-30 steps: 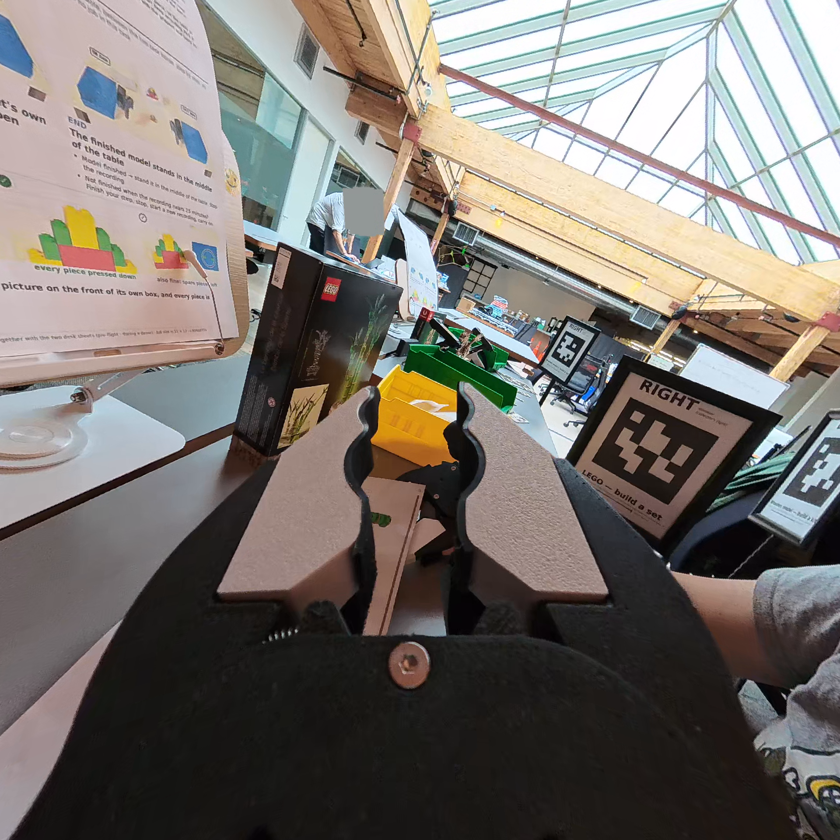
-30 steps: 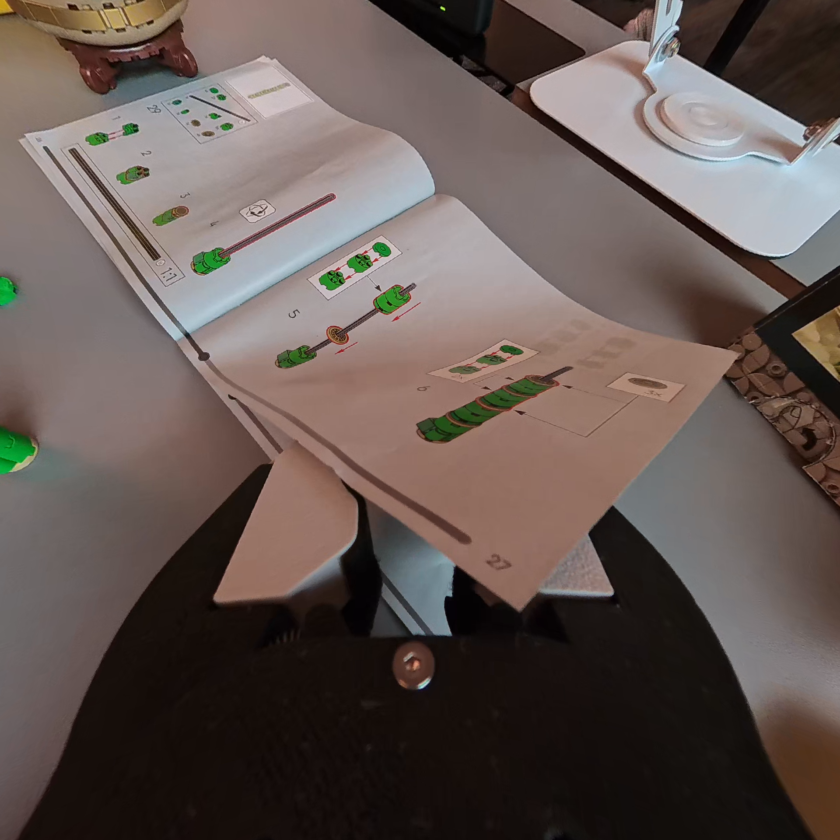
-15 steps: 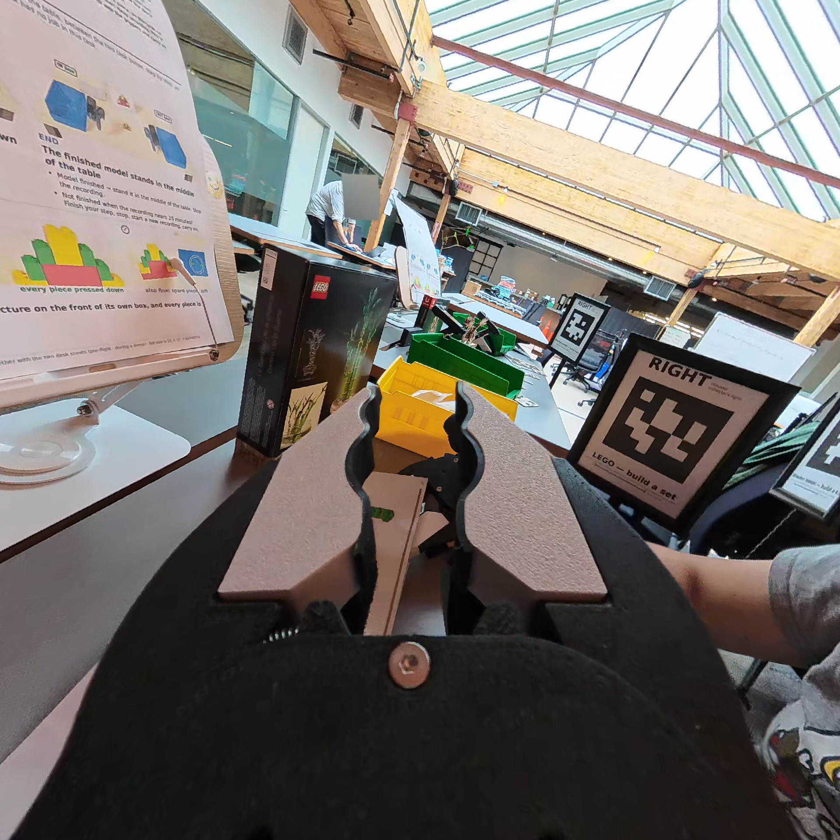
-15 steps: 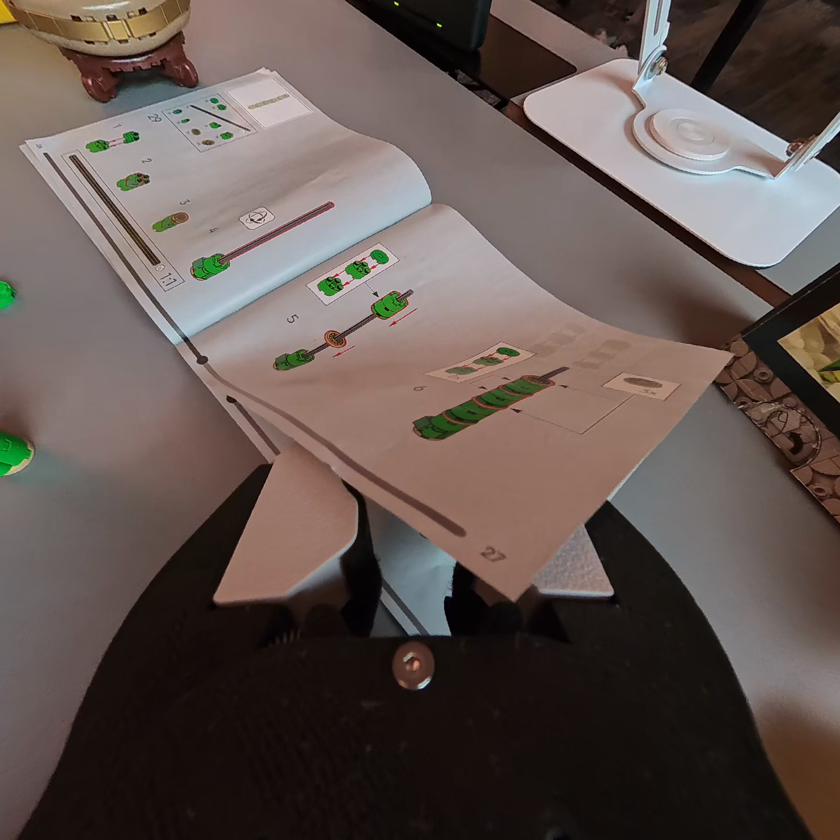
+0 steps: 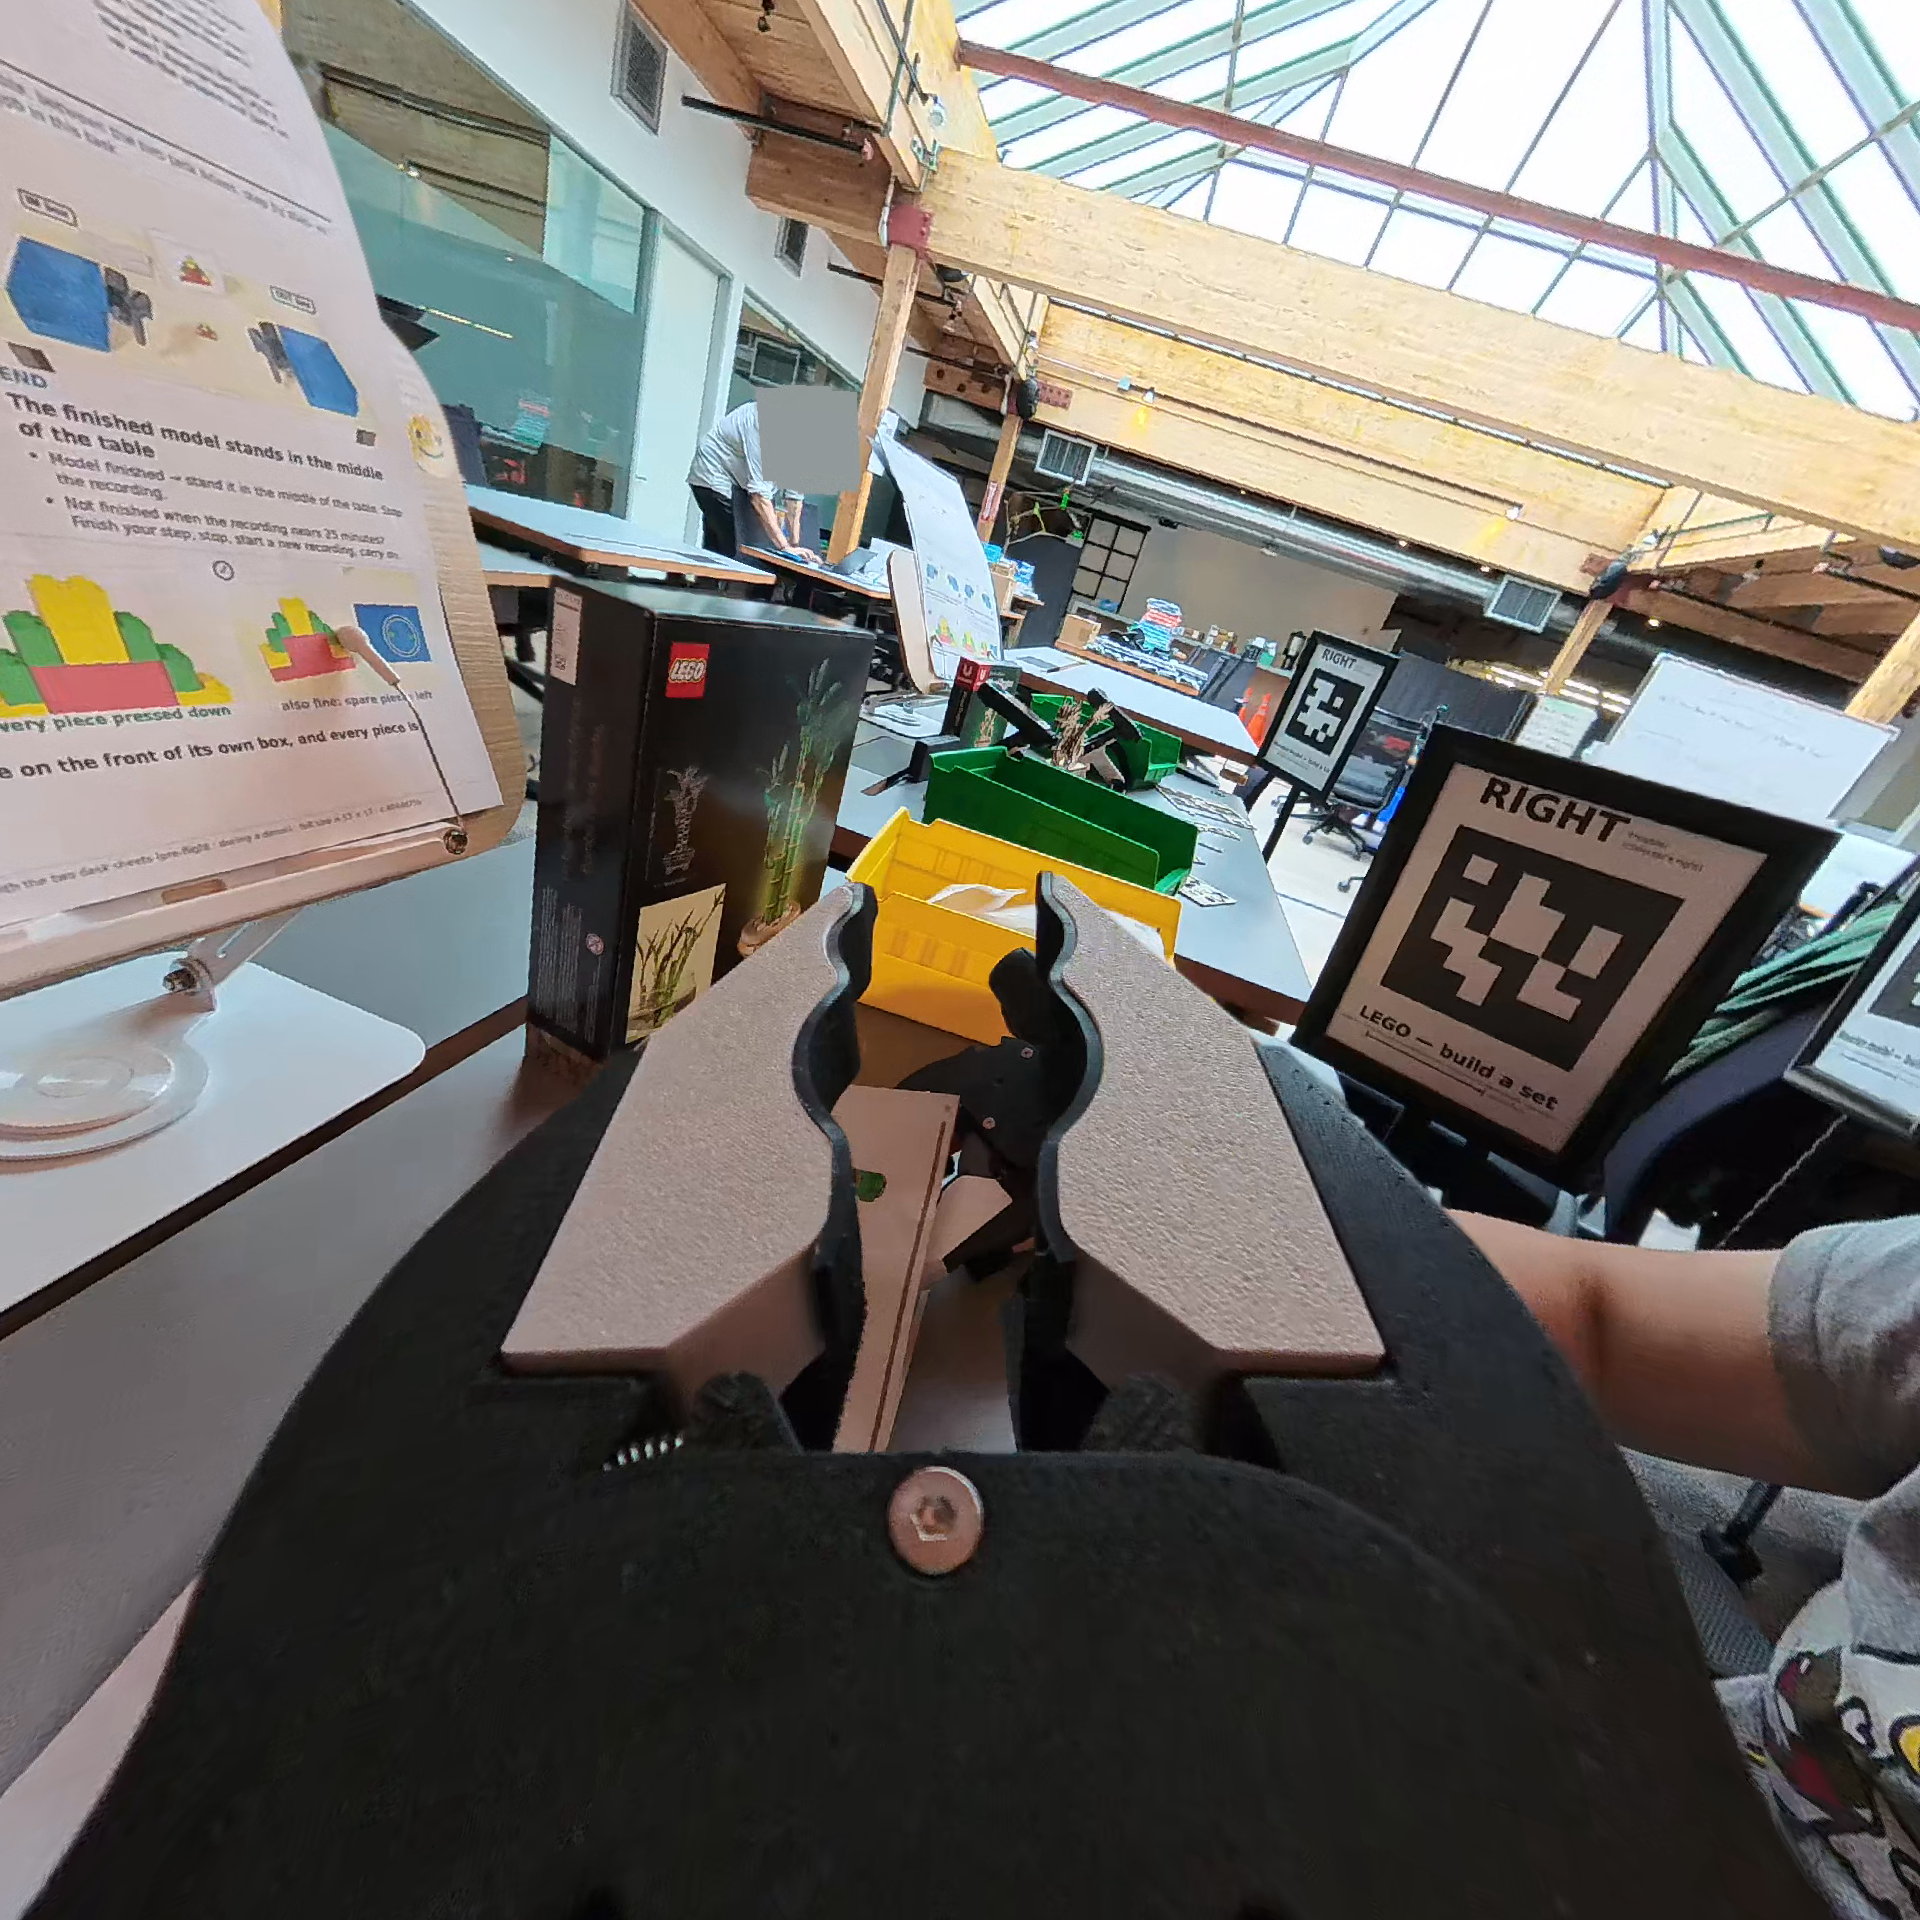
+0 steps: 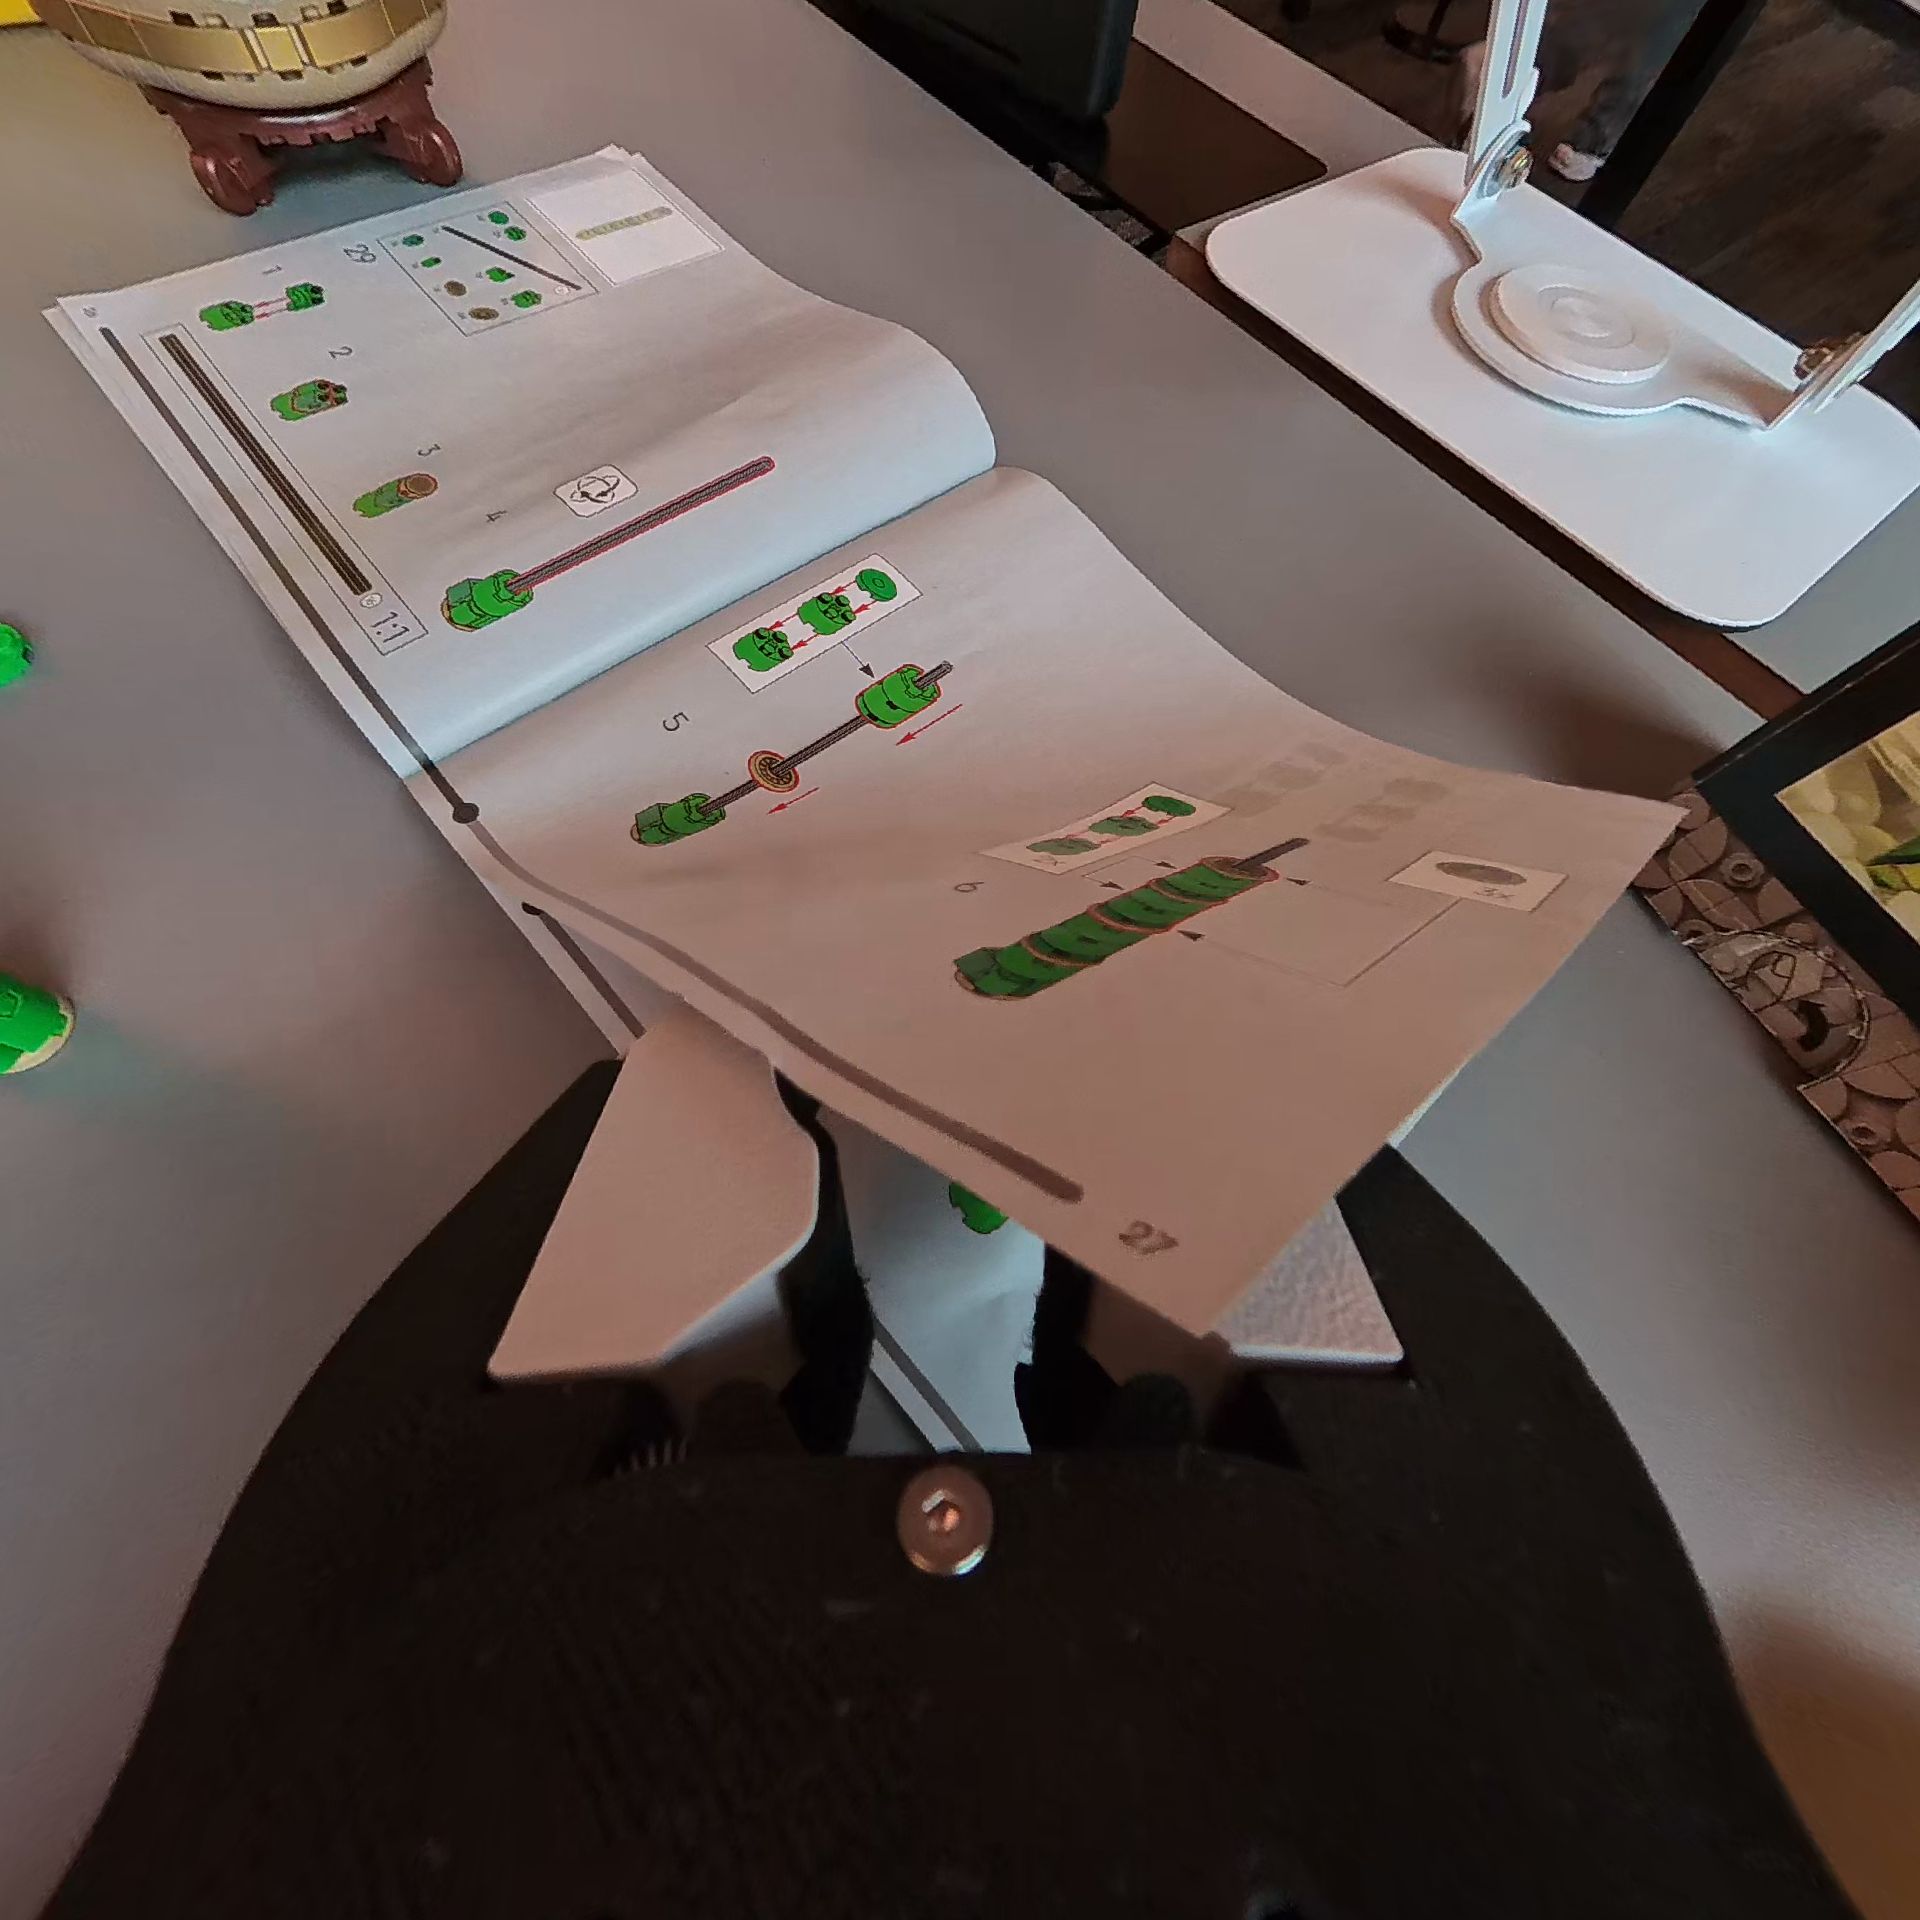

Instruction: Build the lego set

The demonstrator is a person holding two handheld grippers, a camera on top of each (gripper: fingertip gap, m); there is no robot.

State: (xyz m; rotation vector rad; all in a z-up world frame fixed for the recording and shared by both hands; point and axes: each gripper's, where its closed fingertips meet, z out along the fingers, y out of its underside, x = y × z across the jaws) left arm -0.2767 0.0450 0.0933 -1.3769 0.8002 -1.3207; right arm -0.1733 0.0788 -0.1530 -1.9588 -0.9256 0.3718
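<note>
The open instruction booklet lies on the grey table. Its right-hand page is lifted and lies across my right gripper, covering the right finger and both tips. The gap at the finger bases is wide. Two bright green pieces lie at the left edge. A brown stand with a tan pot is at the far left. My left gripper is open and empty above the table. Between its fingers I see the page and the right gripper.
The black set box stands ahead; its corner shows at the right. A white sheet-stand base sits behind the booklet. A yellow bin, a green bin, a framed marker sign and a person's forearm are near. Tip to tip, the grippers are about 25 cm apart.
The lifted page has risen slightly over my right gripper, uncovering a green print beneath it. My left gripper's view has tipped down a little. Both grippers keep their opening.
</note>
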